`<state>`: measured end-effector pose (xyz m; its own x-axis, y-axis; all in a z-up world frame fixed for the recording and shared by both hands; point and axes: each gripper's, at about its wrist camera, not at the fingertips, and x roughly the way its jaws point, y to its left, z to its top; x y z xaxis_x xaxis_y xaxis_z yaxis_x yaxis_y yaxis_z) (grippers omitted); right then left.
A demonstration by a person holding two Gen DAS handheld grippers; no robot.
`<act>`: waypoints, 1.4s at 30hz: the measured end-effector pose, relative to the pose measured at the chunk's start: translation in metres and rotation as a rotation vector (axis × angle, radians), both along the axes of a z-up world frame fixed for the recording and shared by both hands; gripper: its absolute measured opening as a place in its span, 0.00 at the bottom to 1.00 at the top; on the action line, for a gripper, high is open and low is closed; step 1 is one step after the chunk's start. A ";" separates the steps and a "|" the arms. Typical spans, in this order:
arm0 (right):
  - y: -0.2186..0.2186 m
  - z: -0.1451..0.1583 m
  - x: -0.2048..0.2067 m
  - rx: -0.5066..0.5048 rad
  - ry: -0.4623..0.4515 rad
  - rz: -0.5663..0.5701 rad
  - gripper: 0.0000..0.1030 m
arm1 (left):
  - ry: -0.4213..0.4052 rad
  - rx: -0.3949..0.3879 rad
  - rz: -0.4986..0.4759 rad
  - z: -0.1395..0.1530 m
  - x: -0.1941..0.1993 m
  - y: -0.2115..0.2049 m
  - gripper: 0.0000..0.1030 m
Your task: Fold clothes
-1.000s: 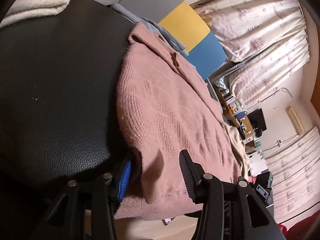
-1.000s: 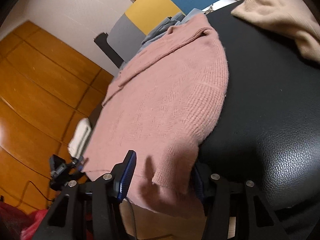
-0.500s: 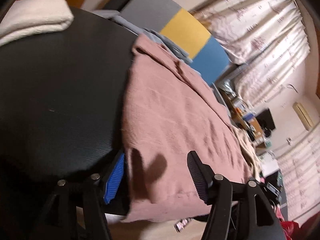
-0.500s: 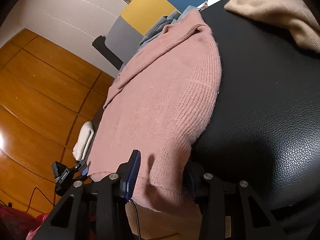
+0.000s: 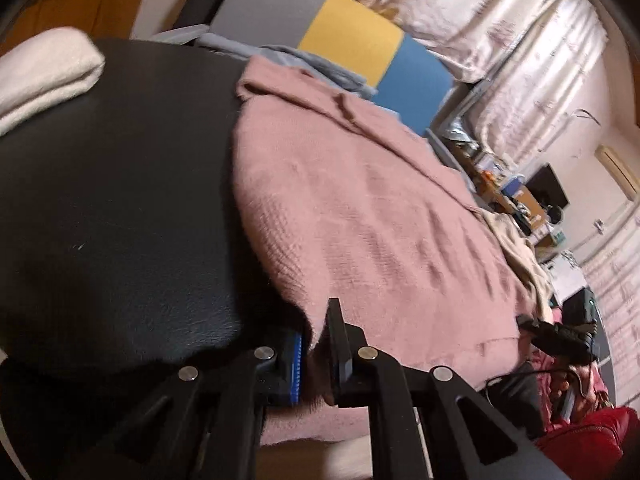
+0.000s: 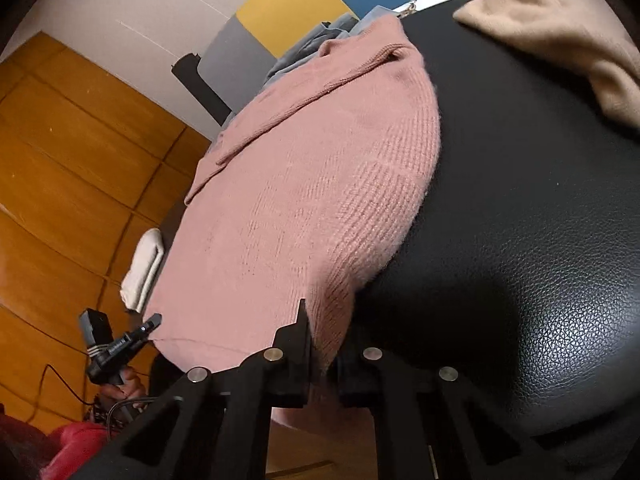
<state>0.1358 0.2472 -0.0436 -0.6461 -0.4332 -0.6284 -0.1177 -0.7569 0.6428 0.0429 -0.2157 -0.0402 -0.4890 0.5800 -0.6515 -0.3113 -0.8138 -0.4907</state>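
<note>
A pink knit sweater [image 5: 360, 208] lies spread flat on a black leather surface [image 5: 100, 200], its hem hanging over the near edge. My left gripper [image 5: 316, 330] is closing on the sweater's near left corner, and the fabric is pinched between the blue pad and the black finger. In the right wrist view the same sweater [image 6: 304, 200] fills the middle. My right gripper [image 6: 322, 344] is closing on the near right corner, with knit cloth squeezed between its fingers. Each view shows the other gripper at the far hem corner.
A folded white towel [image 5: 44, 76] lies at the left of the black surface [image 6: 520, 240]. A beige sweater [image 6: 560, 28] sits to the right. A blue-grey garment [image 5: 320, 64] lies behind the collar, against a grey, yellow and blue panel [image 5: 352, 36]. Wooden floor lies below.
Both grippers had open jaws straddling the sweater's hem corners; now both pairs of jaws have come together on the fabric. The left gripper has rolled slightly.
</note>
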 end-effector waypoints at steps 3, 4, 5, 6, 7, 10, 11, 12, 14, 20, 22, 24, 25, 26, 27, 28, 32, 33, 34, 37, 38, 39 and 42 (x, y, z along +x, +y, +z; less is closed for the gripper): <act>0.002 0.006 0.005 -0.034 0.036 0.006 0.09 | 0.018 0.079 0.021 0.010 0.005 -0.011 0.08; 0.003 0.008 0.006 -0.051 0.043 0.004 0.09 | 0.016 0.111 0.030 0.013 0.006 -0.016 0.08; 0.003 0.009 0.008 -0.068 0.050 0.001 0.09 | 0.015 0.143 0.037 0.016 0.007 -0.020 0.08; 0.004 0.011 0.010 -0.085 0.059 -0.002 0.09 | 0.015 0.165 0.037 0.019 0.009 -0.024 0.08; 0.004 0.012 0.012 -0.105 0.069 -0.001 0.09 | 0.016 0.188 0.038 0.022 0.011 -0.027 0.08; 0.003 0.021 0.018 -0.139 0.091 0.008 0.09 | 0.030 0.258 0.019 0.036 0.025 -0.037 0.08; 0.002 0.025 0.022 -0.145 0.090 0.014 0.09 | 0.034 0.273 0.017 0.040 0.030 -0.040 0.08; 0.002 0.029 0.027 -0.157 0.092 0.016 0.09 | 0.037 0.287 0.015 0.044 0.035 -0.044 0.08; 0.006 0.037 0.039 -0.187 0.098 0.014 0.09 | 0.029 0.321 0.018 0.049 0.049 -0.052 0.08; 0.019 0.057 0.077 -0.309 0.130 -0.020 0.09 | 0.003 0.420 0.046 0.062 0.079 -0.072 0.08; 0.023 0.061 0.077 -0.327 0.158 -0.028 0.09 | 0.007 0.435 0.050 0.065 0.064 -0.068 0.08; 0.026 0.064 0.064 -0.334 0.184 -0.028 0.09 | 0.011 0.451 0.053 0.068 0.048 -0.065 0.08; 0.027 0.066 0.055 -0.330 0.193 -0.024 0.09 | 0.014 0.458 0.055 0.069 0.040 -0.063 0.08; 0.029 0.067 0.041 -0.317 0.203 -0.016 0.09 | 0.021 0.456 0.054 0.072 0.028 -0.057 0.08; 0.031 0.069 0.024 -0.314 0.215 -0.009 0.09 | 0.023 0.456 0.049 0.076 0.013 -0.051 0.08; 0.034 0.071 0.015 -0.318 0.219 -0.008 0.09 | 0.025 0.453 0.044 0.079 0.000 -0.046 0.08; 0.051 0.075 -0.048 -0.321 0.214 -0.031 0.09 | 0.008 0.416 0.044 0.085 -0.060 -0.030 0.08; 0.055 0.075 -0.065 -0.323 0.201 -0.040 0.09 | -0.009 0.411 0.052 0.083 -0.077 -0.027 0.08; 0.059 0.074 -0.079 -0.333 0.190 -0.049 0.09 | -0.026 0.406 0.060 0.081 -0.093 -0.025 0.08; 0.073 0.070 -0.120 -0.359 0.157 -0.079 0.09 | -0.086 0.452 0.112 0.071 -0.133 -0.027 0.08; 0.078 0.069 -0.133 -0.365 0.146 -0.091 0.09 | -0.105 0.466 0.132 0.067 -0.145 -0.027 0.08; 0.082 0.067 -0.144 -0.371 0.135 -0.104 0.09 | -0.118 0.474 0.145 0.063 -0.155 -0.026 0.08; 0.090 0.061 -0.177 -0.387 0.107 -0.128 0.09 | -0.147 0.459 0.166 0.049 -0.186 -0.015 0.08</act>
